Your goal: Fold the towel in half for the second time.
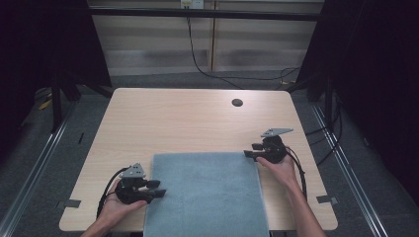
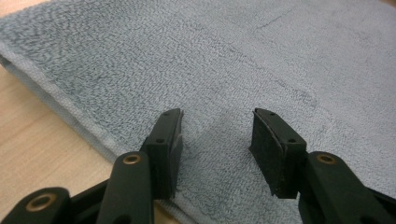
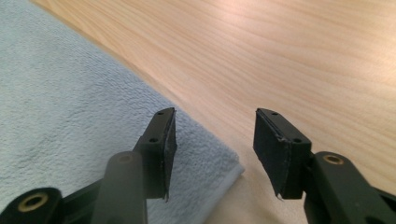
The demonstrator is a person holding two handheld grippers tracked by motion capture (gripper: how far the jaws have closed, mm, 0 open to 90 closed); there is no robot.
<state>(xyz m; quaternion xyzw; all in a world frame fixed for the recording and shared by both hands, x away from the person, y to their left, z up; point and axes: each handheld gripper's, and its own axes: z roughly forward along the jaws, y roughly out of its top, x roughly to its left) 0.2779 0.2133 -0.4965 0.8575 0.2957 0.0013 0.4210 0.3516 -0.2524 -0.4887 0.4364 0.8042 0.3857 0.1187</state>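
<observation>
Grey-blue towel (image 1: 207, 192) flat on tabletop (image 1: 188, 118), long axis toward lower frame edge. Right tongs (image 1: 248, 150) at upper-right corner, left tongs (image 1: 159, 188) over left edge; both wide, empty.

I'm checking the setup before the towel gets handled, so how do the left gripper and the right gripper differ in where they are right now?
The left gripper sits at the towel's left edge, nearer the person; the right gripper sits at its far right corner. The left gripper's jaws reach over the cloth; the right gripper's jaws straddle the corner, one over towel, one over bare table. Both are open, holding nothing.
</observation>
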